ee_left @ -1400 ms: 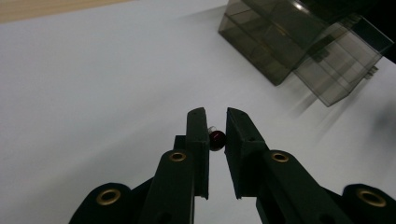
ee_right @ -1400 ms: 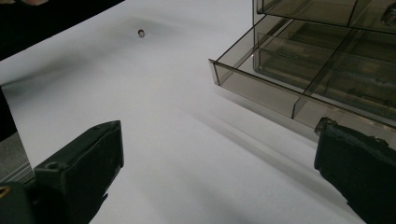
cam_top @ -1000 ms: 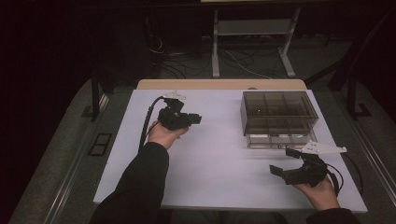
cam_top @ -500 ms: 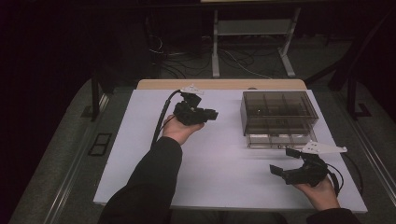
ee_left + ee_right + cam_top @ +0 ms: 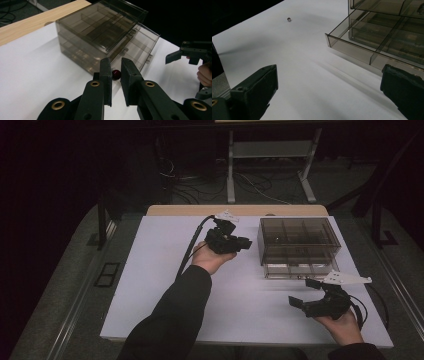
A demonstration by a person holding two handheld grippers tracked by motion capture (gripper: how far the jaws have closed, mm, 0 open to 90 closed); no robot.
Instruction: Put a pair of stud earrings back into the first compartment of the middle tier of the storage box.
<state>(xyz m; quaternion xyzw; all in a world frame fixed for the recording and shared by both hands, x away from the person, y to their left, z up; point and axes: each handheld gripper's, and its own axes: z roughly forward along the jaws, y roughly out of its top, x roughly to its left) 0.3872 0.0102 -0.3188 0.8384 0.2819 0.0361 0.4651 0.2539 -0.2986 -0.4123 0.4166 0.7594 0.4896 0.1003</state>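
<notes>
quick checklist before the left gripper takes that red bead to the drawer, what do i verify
1. Bead gripped: ok, it fills the gap between the left gripper's jaws.
2. Drawer pulled out of the box: ok, the bottom one stands open.
3. Target compartment free: cannot tell, the tinted plastic hides what is inside.
4. Right gripper off the drawer: ok, jaws open, just in front of it and apart.
5. No loose beads on the table: not ok, a second bead lies on the white top.
</notes>
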